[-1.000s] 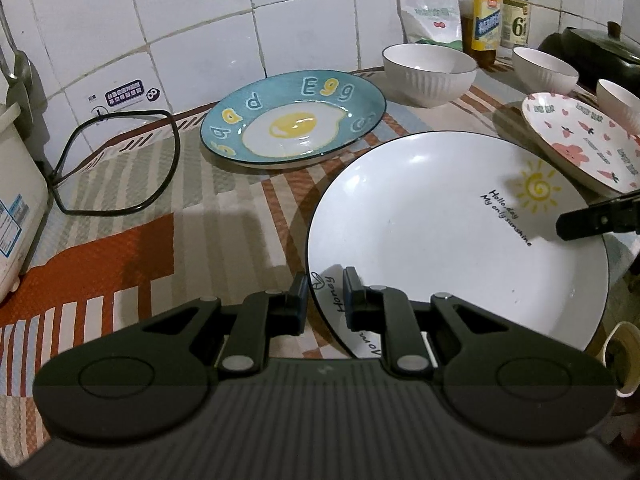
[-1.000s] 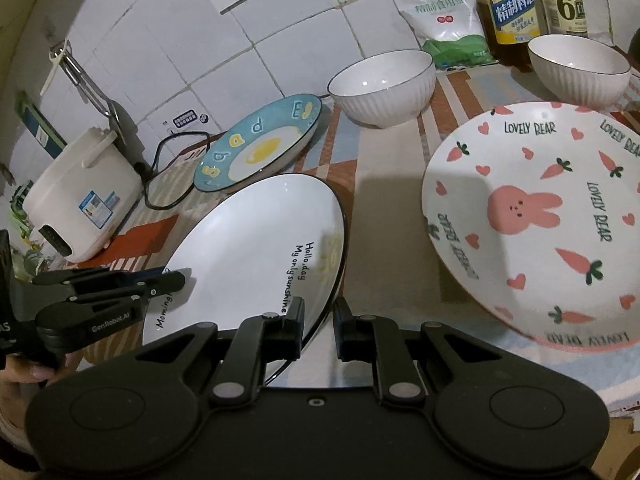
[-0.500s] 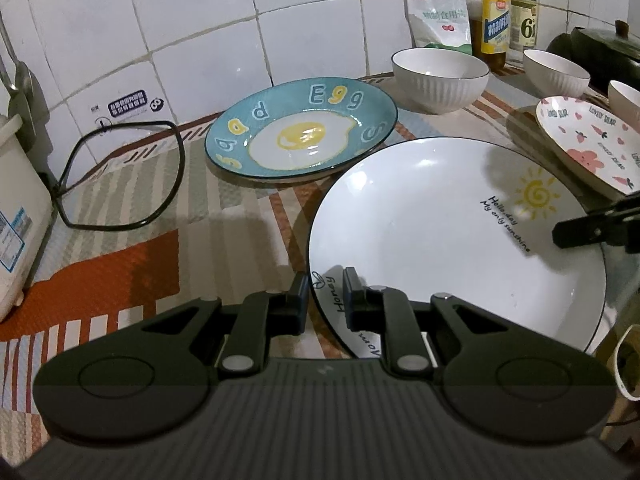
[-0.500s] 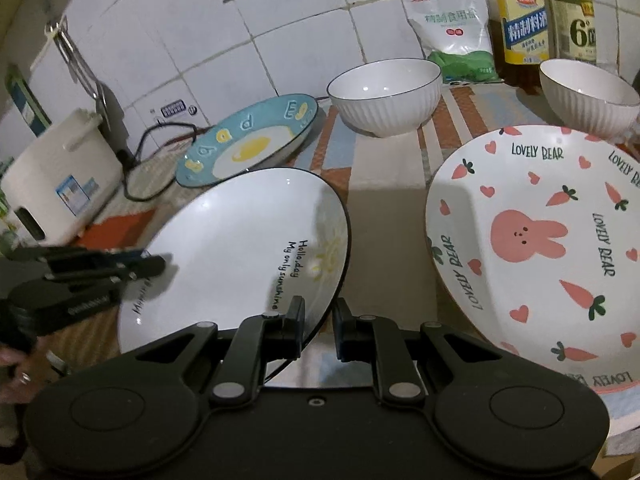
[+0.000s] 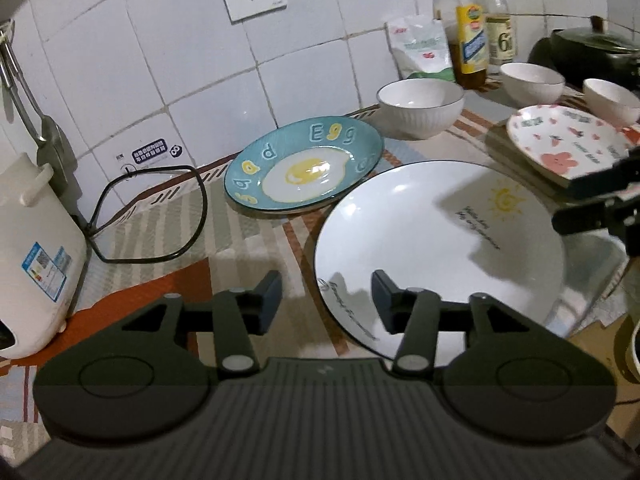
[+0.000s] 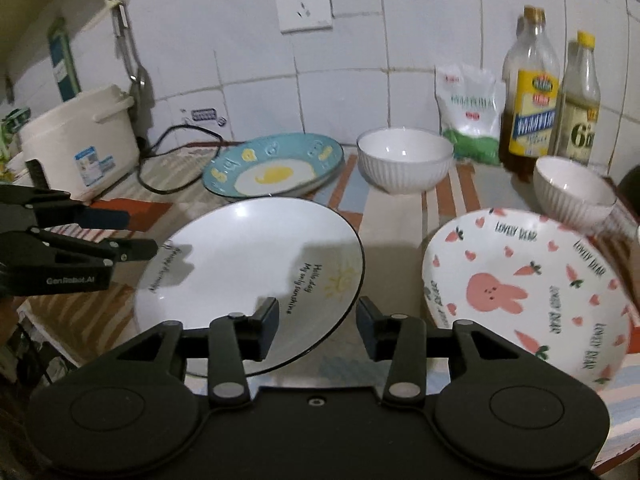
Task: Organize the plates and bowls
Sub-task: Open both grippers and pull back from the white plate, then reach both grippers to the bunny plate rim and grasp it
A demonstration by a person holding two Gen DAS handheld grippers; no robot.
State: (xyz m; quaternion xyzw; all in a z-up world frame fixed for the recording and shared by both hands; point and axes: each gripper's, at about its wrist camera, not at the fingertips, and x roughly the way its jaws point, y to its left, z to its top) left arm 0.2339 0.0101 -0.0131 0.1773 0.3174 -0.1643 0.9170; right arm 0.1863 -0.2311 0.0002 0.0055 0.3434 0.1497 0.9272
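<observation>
The left gripper has just been opening: its 2 flat black pads stand apart, straddling the near rim of the white sun plate without pressing on it. The right gripper has likewise just been opening, its pads apart on either side of that plate's opposite edge, nothing clamped between them.

The white sun plate is round, shallow and glossy, with a thin dark rim line, a small yellow sun and curved black lettering. It lies flat on the striped woven cloth, whose bands run orange, beige and pale blue. Just behind it, nearly touching its far rim, sits the teal egg plate, glazed, with a fried-egg picture and raised letters around the border. Beyond that stands a ribbed white bowl, round and deep, with a thin dark lip. 2 more ribbed white bowls stand further right.

The bunny plate, white with pink hearts, carrots and a rabbit, rests to the right of the sun plate, apart from it and slightly tilted.

Against the glossy white tiled wall stand 2 clear plastic bottles, a soft white-and-green bag, and a boxy cream rice cooker with a looping black cord.
</observation>
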